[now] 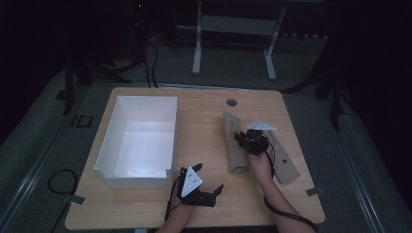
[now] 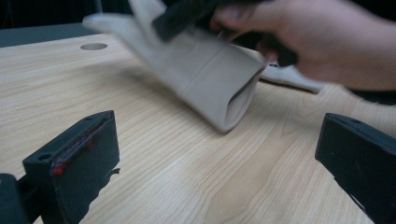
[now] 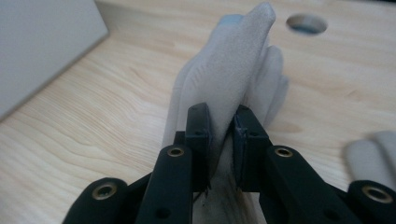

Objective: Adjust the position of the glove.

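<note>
On the right side of the table (image 1: 204,104), the right gripper (image 3: 223,140) pinches a beige glove (image 3: 233,79) tight between its jaws. Another glove (image 1: 286,167) lies beside it. Nearby, the left gripper (image 1: 209,191) sits with jaws wide apart, next to a white box (image 1: 141,141).

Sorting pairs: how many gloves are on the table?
2. One glove is pinched in the right gripper; the other glove lies flat just right of that hand, partly hidden.
</note>
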